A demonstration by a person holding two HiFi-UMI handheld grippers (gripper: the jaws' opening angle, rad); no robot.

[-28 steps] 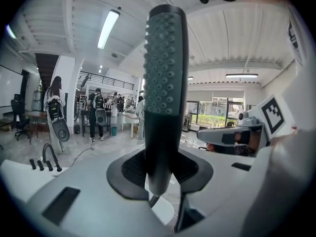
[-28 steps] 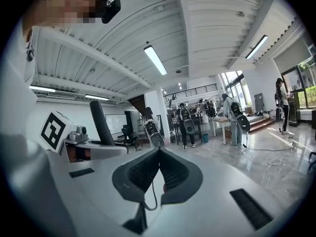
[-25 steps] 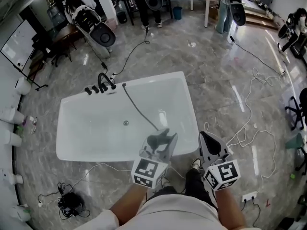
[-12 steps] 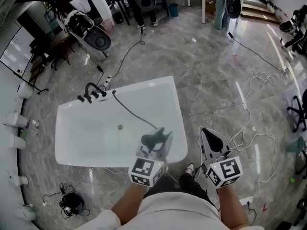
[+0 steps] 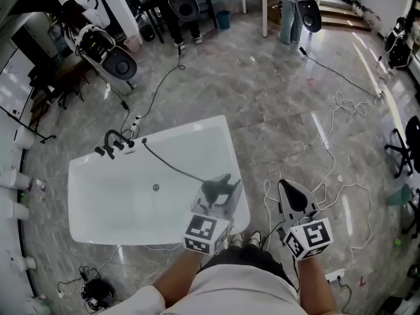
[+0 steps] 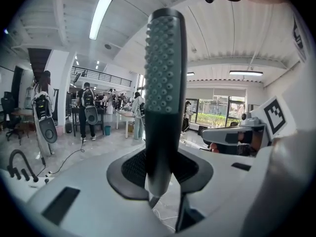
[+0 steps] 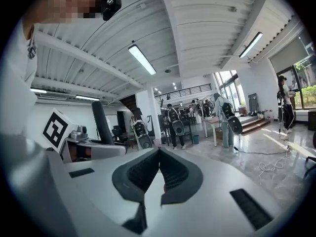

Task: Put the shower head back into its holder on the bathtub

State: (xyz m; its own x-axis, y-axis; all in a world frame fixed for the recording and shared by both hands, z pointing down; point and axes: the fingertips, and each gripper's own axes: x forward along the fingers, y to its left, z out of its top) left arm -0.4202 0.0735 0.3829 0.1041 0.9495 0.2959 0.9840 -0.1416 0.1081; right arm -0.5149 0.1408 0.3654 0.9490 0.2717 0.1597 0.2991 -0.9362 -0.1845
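The grey shower head (image 5: pixel 214 189) stands upright between the jaws of my left gripper (image 5: pixel 223 195), which is shut on its handle. Its nubbed face (image 6: pixel 165 78) fills the left gripper view, above my left gripper (image 6: pixel 160 171). A dark hose (image 5: pixel 172 166) runs from it across the white bathtub (image 5: pixel 98 225) to the black tap fittings (image 5: pixel 111 142) at the tub's far left corner. I cannot make out the holder among them. My right gripper (image 5: pixel 286 189) hovers over the floor, right of the tub, shut and empty (image 7: pixel 159 151).
Loose cables (image 5: pixel 341 189) snake over the marble floor right of the tub. A power strip (image 5: pixel 134 121) lies behind the taps, and a black device (image 5: pixel 94 279) sits by the tub's near left corner. People, tables and chairs fill the back of the room.
Both grippers have shifted sideways together, from over the tub's near right part to its right corner. The hose now stretches further across the tub. Neither grip has altered.
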